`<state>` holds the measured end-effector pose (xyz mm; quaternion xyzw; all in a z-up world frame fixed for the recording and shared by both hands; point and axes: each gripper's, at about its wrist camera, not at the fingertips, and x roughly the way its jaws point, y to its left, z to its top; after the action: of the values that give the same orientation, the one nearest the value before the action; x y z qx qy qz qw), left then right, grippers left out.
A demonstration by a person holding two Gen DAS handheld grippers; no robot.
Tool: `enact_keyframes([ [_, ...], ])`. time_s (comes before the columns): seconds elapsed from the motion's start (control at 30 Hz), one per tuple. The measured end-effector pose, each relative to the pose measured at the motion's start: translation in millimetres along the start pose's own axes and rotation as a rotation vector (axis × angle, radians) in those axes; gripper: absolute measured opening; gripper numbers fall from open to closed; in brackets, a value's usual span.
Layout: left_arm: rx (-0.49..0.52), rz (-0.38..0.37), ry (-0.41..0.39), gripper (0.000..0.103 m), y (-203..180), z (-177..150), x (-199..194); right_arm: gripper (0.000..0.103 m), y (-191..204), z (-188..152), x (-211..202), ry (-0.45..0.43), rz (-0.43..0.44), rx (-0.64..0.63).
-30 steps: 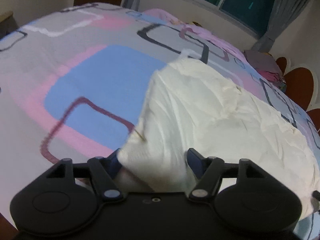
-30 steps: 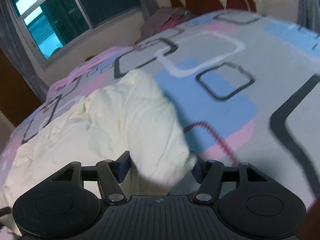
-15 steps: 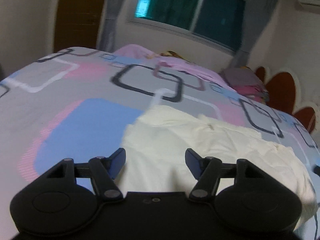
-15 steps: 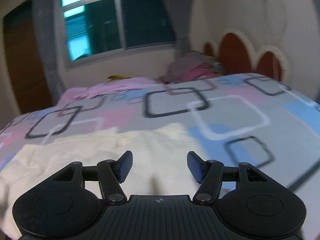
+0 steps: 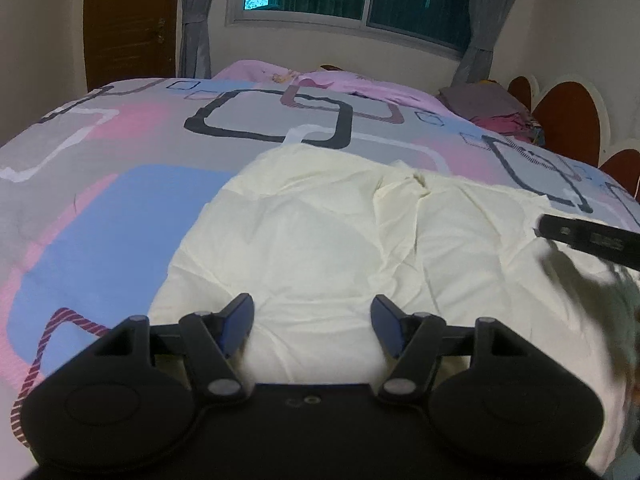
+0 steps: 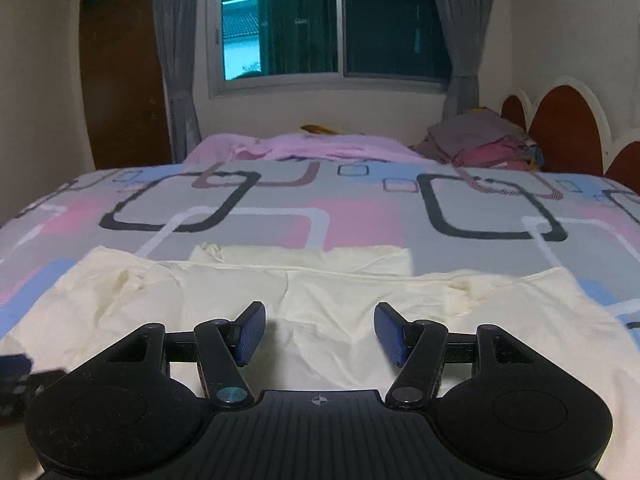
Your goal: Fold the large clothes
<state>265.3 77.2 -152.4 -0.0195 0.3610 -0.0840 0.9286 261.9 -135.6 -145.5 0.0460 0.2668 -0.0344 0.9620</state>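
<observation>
A large cream garment (image 5: pixel 320 240) lies spread and wrinkled on the bed; in the right wrist view the cream garment (image 6: pixel 320 292) shows a folded straight far edge. My left gripper (image 5: pixel 312 320) hovers open just over its near part, nothing between the blue pads. My right gripper (image 6: pixel 320 324) is open too, above the garment's near middle, with nothing between its fingers. A black piece of the right gripper (image 5: pixel 592 238) enters the left wrist view from the right edge. Part of the left gripper (image 6: pixel 16 368) shows at the left edge of the right wrist view.
The bedspread (image 5: pixel 120 208) is grey with pink, blue and dark square outlines. A pink blanket (image 6: pixel 304 146) lies along the far side. A pile of clothes (image 6: pixel 480 144) sits by the red scalloped headboard (image 6: pixel 568 128). A window, curtains and a brown door stand behind.
A second ago each gripper had a fold of the cream garment between its fingers. Both have let go, rolled level and moved across the bed; the garment now lies flat.
</observation>
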Motion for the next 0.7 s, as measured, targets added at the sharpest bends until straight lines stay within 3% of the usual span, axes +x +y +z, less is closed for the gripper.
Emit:
enact_keyframes([
  [0.2, -0.028, 0.010, 0.007, 0.064, 3.4, -1.7, 11.9, 0.061, 5.5, -28.0, 41.3, 0.035, -0.060, -0.073],
  [0.4, -0.066, -0.004, 0.047, 0.059, 10.2, 14.8, 1.9, 0.061, -1.5, -22.1, 37.5, 0.071, -0.045, -0.071],
  [0.47, -0.097, -0.004, 0.028, 0.066, 22.1, 21.1, -10.5, 0.061, -3.1, -14.4, 20.4, 0.048, -0.029, -0.039],
  [0.53, -0.121, 0.017, 0.016, 0.080, 37.3, 24.6, -20.7, 0.061, -3.2, -11.5, -0.6, 0.020, -0.014, -0.019],
  [0.7, -0.178, 0.016, 0.065, 0.081, 71.4, 21.1, -23.7, 0.061, 5.9, -29.2, -25.8, 0.023, -0.028, -0.039],
])
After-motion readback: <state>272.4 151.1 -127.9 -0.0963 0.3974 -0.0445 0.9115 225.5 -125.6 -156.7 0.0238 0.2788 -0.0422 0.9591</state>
